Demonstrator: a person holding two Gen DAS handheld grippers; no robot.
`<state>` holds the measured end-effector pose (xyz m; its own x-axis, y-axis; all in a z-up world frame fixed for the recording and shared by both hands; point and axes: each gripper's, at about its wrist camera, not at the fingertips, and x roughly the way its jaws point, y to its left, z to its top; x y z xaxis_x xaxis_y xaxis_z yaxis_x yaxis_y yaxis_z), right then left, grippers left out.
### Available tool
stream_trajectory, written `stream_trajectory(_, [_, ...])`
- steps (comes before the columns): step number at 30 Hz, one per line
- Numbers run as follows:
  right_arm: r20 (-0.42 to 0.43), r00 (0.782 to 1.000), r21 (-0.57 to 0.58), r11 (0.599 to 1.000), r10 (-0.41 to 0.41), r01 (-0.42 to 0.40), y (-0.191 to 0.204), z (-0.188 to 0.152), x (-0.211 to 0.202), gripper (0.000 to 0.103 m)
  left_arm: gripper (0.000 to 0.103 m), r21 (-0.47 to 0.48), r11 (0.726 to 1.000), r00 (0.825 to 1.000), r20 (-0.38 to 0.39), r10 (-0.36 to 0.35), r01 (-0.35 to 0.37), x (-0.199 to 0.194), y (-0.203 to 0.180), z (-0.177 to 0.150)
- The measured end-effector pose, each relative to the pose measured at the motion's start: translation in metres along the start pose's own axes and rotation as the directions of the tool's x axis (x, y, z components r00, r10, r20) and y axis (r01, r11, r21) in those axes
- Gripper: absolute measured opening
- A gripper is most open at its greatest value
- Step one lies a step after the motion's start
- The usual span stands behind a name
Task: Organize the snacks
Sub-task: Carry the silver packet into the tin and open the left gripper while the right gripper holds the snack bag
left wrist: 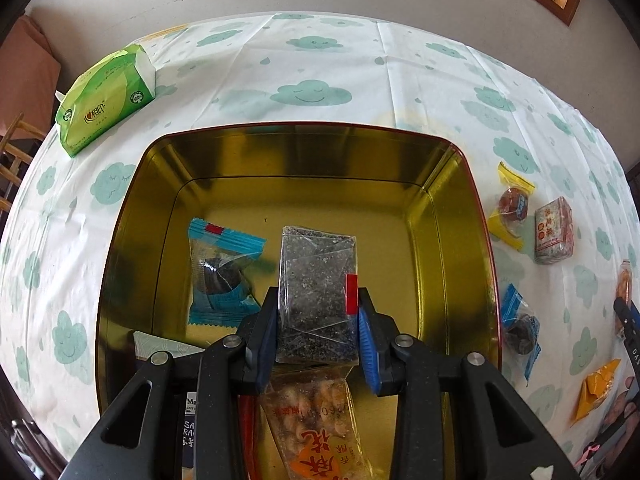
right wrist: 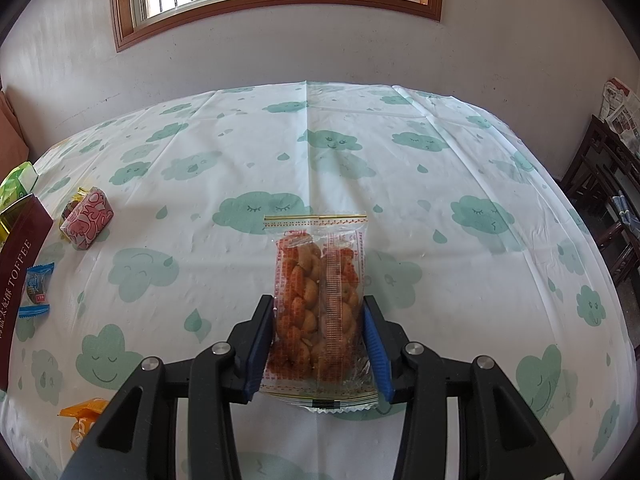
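Left wrist view: the left gripper [left wrist: 318,320] hangs over an open gold-lined tin [left wrist: 448,208] on a bench draped in a cloud-print cloth [left wrist: 320,60], its jaws clenched on a clear packet of dark sesame brittle [left wrist: 316,280] with a red tab at one edge. Inside the tin, a blue-wrapped candy [left wrist: 218,276] lies on the floor left of the held packet, and a clear packet of peanut snack with orange lettering [left wrist: 316,420] lies beneath the jaws at the tin's near end. Outside the tin's right wall rest a yellow-wrapped sweet [left wrist: 510,204], a small printed block [left wrist: 554,230], a second blue-wrapped candy [left wrist: 520,328] and an orange packet [left wrist: 596,384]. A green tissue pack [left wrist: 106,100] sits beyond the tin's far left corner.

Right wrist view: the right gripper [right wrist: 320,320] is held above the cloth, well right of the tin, its jaws grasping a clear packet of orange fried twists [right wrist: 318,300] that stands upright between them. The tin's dark red outer wall, lettered TOFFEE [right wrist: 18,276], shows at the left edge. Just beside that wall lie a blue-wrapped candy [right wrist: 37,288] and a pink patterned sweet [right wrist: 88,220]; an orange packet [right wrist: 84,416] lies nearer the camera.
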<state>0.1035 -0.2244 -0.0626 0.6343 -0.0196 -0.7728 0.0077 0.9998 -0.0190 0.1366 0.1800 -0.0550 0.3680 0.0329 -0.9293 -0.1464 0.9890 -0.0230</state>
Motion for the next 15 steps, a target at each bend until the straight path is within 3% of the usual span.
stream_trajectory(8, [0.0, 1.0, 0.0, 1.0, -0.001, 0.001, 0.0, 0.0, 0.0, 0.045, 0.035, 0.002, 1.0, 1.0, 0.0, 0.001, -0.001, -0.001, 0.0, 0.0])
stream_trajectory(15, [0.0, 1.0, 0.0, 1.0, -0.001, 0.001, 0.0, 0.0, 0.0, 0.045, 0.047, 0.02, 1.0, 0.999, 0.033, 0.011, -0.011, -0.015, -0.004, 0.0])
